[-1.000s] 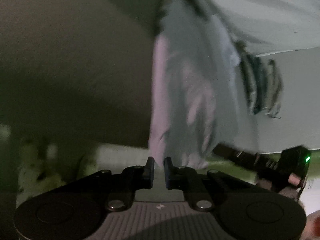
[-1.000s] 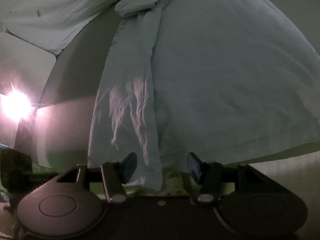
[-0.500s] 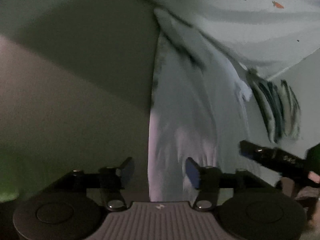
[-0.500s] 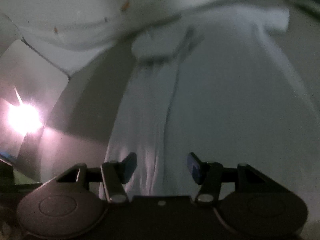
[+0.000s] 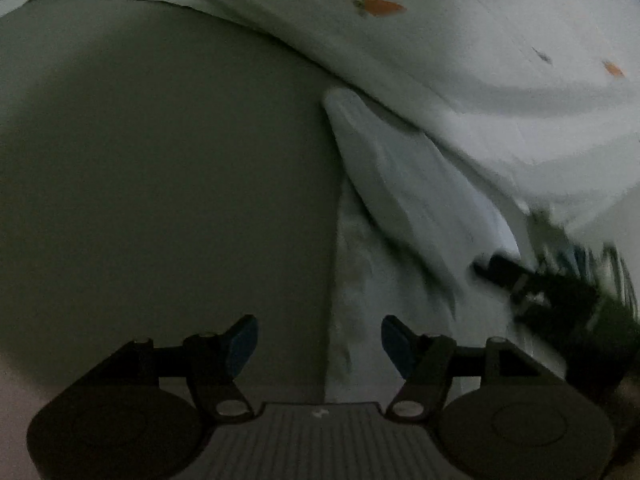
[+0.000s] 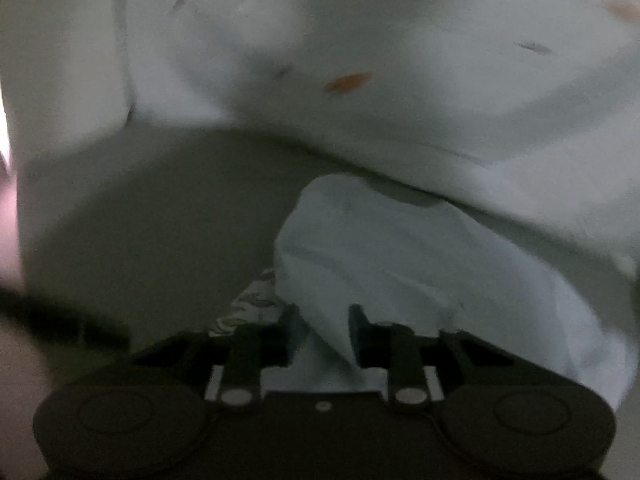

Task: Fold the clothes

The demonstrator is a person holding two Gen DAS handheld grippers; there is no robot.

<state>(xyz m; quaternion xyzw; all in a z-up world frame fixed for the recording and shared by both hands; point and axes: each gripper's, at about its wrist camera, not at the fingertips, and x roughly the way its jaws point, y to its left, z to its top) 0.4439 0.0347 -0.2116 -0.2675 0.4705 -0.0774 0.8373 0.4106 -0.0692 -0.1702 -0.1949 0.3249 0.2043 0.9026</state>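
Observation:
A pale light-blue garment (image 5: 400, 208) lies folded lengthwise on the grey-green sheet (image 5: 160, 160), its far end tucked against a white quilt. My left gripper (image 5: 320, 340) is open, its blue pads either side of the garment's near left edge and nothing pinched. In the right wrist view the garment's bunched end (image 6: 400, 264) passes between the narrowed fingers of my right gripper (image 6: 322, 328), which is shut on the cloth. From the left wrist view, the right gripper (image 5: 520, 280) shows blurred at the garment's right side.
A white quilt with small orange prints (image 5: 480, 40) lies across the far side of the bed. A striped dark item (image 5: 592, 256) is blurred at the right. A patterned scrap of cloth (image 6: 256, 304) shows beside the right gripper's left finger. The light is dim.
My left gripper let go of the garment and opened, then moved along it toward the quilt. My right gripper moved up to the garment's far end and closed on it.

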